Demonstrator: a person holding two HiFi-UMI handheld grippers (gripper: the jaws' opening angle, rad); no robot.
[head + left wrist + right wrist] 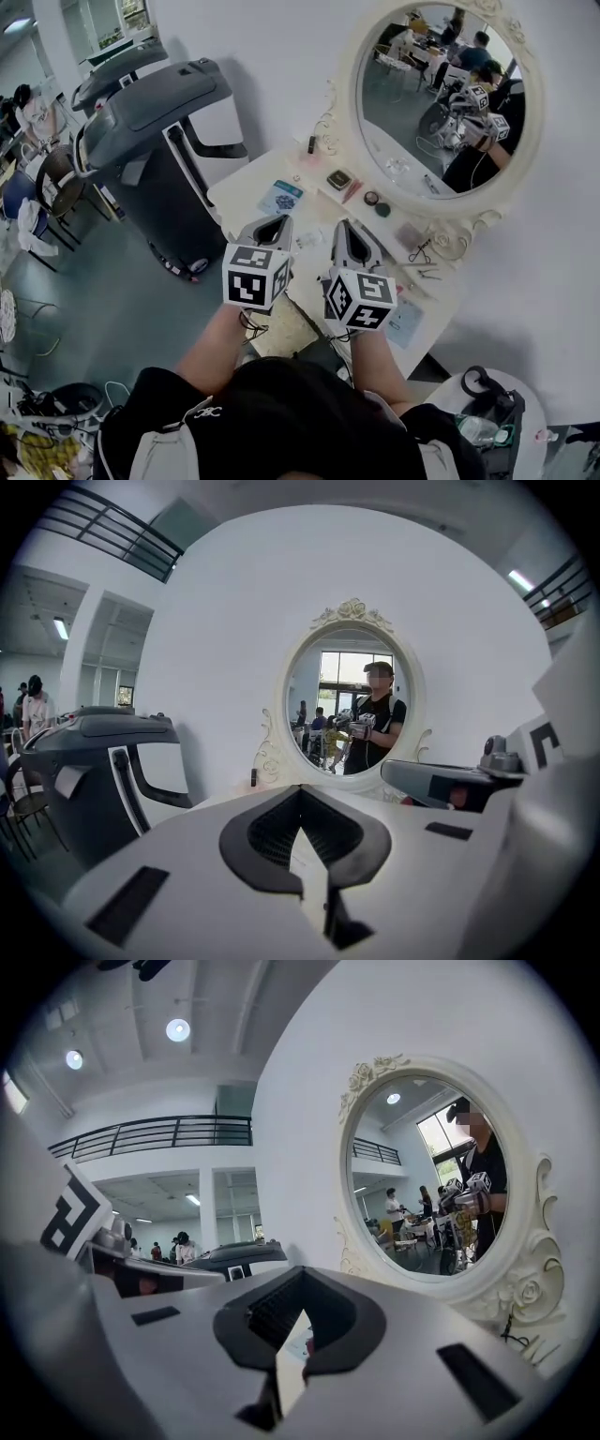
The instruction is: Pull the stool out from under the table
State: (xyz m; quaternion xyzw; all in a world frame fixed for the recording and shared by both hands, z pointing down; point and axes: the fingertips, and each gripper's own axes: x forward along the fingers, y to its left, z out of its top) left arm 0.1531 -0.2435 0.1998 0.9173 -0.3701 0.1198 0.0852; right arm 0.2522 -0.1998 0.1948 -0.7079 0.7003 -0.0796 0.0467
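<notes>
White table: lies under and ahead of both grippers, with the oval mirror beyond their tips
Stool: judged to be the tan seat glimpsed below and behind the grippers, between the forearms, tucked at the table's near edge; untouched
Step in hand: approach; no part of the pull is judged begun
Left gripper: jaws together, nothing held, raised over the tabletop, pointed at the mirror
Right gripper: jaws likewise closed and empty, held just beside the left, level with it
Next move: both must be lowered and drawn back below the table edge, jaws opened, and the seat rim clamped before any pull
</notes>
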